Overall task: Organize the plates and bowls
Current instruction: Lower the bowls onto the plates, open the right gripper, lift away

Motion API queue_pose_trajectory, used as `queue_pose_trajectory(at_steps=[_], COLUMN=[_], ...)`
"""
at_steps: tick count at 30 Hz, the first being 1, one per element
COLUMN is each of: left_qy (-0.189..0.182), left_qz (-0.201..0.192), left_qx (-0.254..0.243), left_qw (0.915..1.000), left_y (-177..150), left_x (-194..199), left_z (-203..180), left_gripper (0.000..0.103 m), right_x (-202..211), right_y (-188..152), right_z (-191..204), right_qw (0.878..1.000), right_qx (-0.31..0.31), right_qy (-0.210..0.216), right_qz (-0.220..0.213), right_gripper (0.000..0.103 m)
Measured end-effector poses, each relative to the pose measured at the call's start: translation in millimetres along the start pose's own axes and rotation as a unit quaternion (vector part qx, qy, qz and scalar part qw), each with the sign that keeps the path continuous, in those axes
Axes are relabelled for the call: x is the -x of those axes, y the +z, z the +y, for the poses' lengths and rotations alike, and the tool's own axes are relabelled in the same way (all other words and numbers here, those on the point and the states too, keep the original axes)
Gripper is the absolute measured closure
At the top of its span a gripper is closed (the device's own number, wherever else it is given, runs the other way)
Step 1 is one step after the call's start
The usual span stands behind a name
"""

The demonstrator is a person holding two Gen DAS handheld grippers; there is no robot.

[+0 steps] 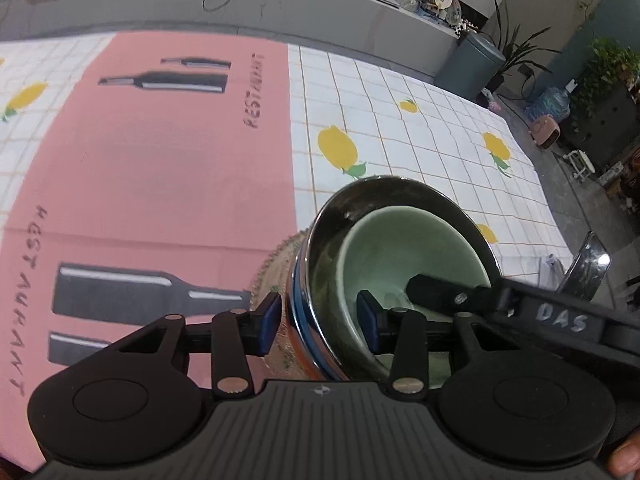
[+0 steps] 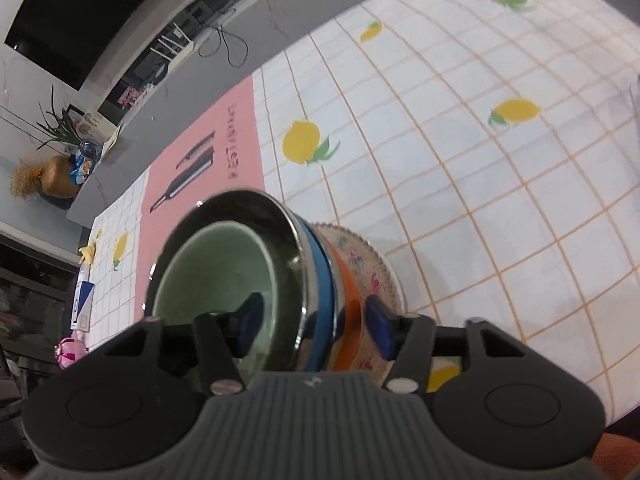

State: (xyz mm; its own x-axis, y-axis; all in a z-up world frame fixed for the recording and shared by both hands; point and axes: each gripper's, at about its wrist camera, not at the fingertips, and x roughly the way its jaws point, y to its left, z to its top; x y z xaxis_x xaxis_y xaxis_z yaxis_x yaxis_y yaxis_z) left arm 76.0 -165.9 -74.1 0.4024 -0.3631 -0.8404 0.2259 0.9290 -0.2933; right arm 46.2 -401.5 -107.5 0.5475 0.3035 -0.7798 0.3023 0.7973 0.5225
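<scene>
Our left fingers (image 1: 272, 324) and right fingers (image 2: 378, 326) are spread, each pair straddling the wall of the nested stack (image 2: 316, 300) without clamping it. The green bowl (image 1: 404, 256) sits inside the steel bowl (image 1: 328, 264), above the patterned plate (image 2: 376, 276). Stacking looks done; next we judge a clean release or a firm two-sided pinch to shift the stack across the surface (image 2: 460, 128).

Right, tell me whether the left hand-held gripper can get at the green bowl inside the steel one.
Probably yes. The left hand-held gripper already straddles the stack's wall, one finger inside the green bowl and one outside the steel bowl. The right hand-held gripper also reaches into it, crowding the space.
</scene>
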Motion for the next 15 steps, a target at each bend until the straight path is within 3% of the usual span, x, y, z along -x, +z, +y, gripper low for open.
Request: queue_pose_trajectory(at_steps=[1,8,15], left_qy=[0.001,0.0,0.014], left_qz=[-0.004,-0.021,-0.081], left_qx=[-0.001,-0.012,-0.047], left_qw=[1.0,0.9997,0.9955], left_y=[0.1,0.2,-0.7], left_x=[2.3,22.0,71.4], left_z=[-0.3,-1.7,-4.2], left_gripper=[0.052,0.048,0.046], right_x=[1.9,13.4,45.2], right_y=[0.4,0.4,-4.6], right_z=[1.5,5.7,28.3], right_qw=[1.0,1.0,0.998], right_qx=[0.005,0.01,0.04], right_qy=[-0.004,-0.009,-0.019], right_qz=[-0.005,-0.013,-0.047], right_gripper=[0.027,0.024,0.023])
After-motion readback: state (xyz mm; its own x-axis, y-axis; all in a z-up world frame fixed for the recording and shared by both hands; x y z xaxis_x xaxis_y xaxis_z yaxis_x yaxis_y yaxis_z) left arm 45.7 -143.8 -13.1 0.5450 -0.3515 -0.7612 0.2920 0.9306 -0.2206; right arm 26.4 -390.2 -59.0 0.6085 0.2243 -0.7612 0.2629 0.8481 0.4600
